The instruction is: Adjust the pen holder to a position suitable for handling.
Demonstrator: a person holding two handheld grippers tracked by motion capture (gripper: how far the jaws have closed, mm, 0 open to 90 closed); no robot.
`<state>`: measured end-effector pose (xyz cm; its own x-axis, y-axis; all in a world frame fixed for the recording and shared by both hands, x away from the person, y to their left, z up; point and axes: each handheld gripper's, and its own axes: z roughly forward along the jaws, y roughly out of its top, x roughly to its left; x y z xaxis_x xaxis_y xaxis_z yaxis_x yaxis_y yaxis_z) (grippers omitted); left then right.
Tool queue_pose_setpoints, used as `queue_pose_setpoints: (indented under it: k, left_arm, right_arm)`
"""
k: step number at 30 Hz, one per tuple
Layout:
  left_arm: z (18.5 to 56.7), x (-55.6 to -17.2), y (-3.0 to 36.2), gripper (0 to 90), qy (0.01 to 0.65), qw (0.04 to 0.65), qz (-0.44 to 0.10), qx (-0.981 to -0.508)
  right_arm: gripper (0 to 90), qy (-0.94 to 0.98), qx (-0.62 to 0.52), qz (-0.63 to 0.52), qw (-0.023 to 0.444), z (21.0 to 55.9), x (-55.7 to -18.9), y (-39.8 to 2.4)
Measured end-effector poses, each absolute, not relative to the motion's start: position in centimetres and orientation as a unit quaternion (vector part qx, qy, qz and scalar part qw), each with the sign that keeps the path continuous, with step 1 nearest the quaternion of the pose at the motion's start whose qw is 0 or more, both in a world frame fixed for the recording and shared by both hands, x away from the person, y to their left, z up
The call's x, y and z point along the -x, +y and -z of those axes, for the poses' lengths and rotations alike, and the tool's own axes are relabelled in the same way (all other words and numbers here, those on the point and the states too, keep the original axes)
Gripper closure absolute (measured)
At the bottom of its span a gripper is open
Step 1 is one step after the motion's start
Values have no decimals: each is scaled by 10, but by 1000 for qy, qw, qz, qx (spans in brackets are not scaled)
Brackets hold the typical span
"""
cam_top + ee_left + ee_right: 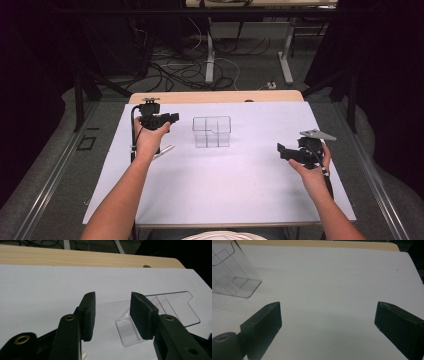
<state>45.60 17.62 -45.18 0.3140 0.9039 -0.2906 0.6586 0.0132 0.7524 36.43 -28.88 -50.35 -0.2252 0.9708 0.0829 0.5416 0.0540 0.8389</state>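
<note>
A clear plastic holder (212, 131) with inner dividers stands upright near the middle of the white sheet (235, 185). My left gripper (172, 118) hovers to its left, jaws pointing at it. In the left gripper view that gripper (113, 296) is open with nothing between its jaws, and the holder (172, 306) lies just beyond the right jaw. My right gripper (281, 150) is held to the holder's right and nearer me. Its jaws (328, 307) stand wide open over bare sheet, with the holder (233, 277) at the upper left.
A thin pale stick (165, 150) lies on the sheet beside my left hand. A wooden table edge (215, 96) runs behind the sheet. Beyond it, cables (180, 70) and table legs (210, 55) cover the floor.
</note>
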Motion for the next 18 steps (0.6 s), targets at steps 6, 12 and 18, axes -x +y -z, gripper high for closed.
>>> queue_pose_setpoints:
  k: [6, 12, 18]
  left_arm:
    - [452, -453, 183, 489, 557, 432, -156, -692]
    - [453, -448, 191, 410, 541, 439, -174, -696]
    - [452, -444, 201, 340, 526, 440, -193, -702]
  right_arm:
    - [69, 673, -563, -398, 268, 503, -364, -288]
    - [69, 674, -561, -397, 270, 504, -364, -289]
    - [69, 675, -560, -396, 271, 503, -364, -288]
